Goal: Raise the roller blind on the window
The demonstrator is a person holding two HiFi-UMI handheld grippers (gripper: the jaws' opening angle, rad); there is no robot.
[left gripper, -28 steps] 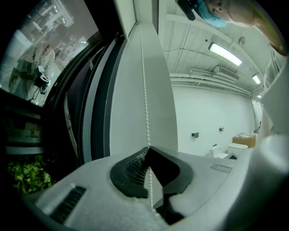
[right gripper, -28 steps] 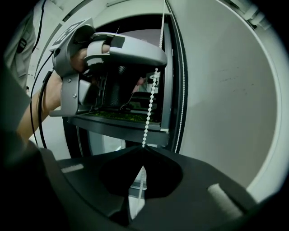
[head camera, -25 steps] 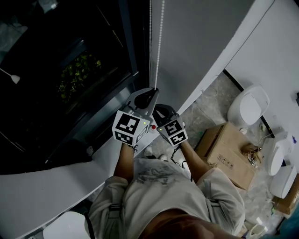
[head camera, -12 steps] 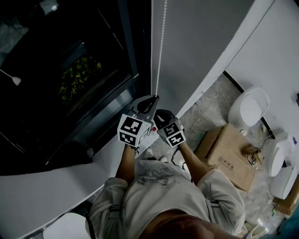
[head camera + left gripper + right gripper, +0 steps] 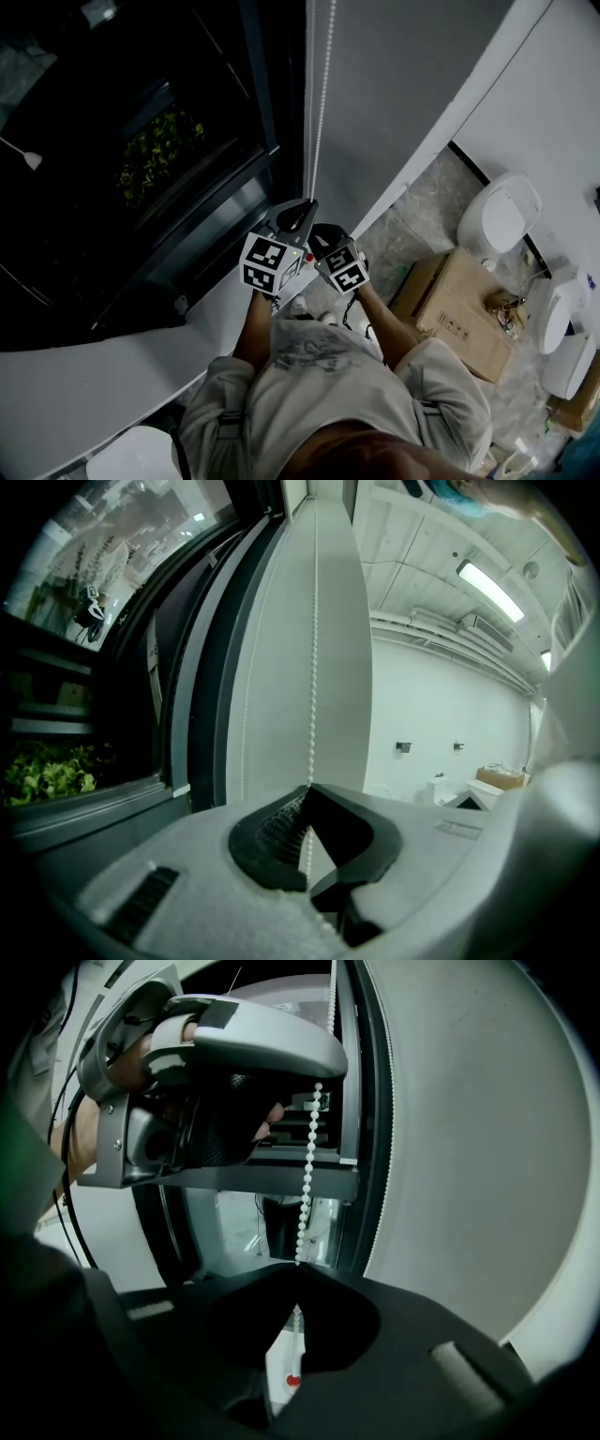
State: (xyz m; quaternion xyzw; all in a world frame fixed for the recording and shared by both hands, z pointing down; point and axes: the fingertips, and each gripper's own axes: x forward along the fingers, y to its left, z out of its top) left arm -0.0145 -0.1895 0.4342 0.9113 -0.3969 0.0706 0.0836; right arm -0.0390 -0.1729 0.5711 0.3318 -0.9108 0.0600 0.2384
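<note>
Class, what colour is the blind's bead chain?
White; the bead chain shows best in the right gripper view.

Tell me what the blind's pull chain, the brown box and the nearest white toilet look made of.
Bead chain: white plastic by the look, small matte beads strung evenly. Box: cardboard, dull brown with folded flaps and printed marks. Toilet: probably glazed ceramic, smooth glossy white, though the lid could be plastic.

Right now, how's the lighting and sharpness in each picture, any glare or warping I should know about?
Head view: dim overall, the window almost black, the edge of the white wall bowed by the lens. Left gripper view: brightest, the ceiling lamp glaring, the bead chain crisp. Right gripper view: the right gripper is a near-black silhouette, the chain well lit.
</note>
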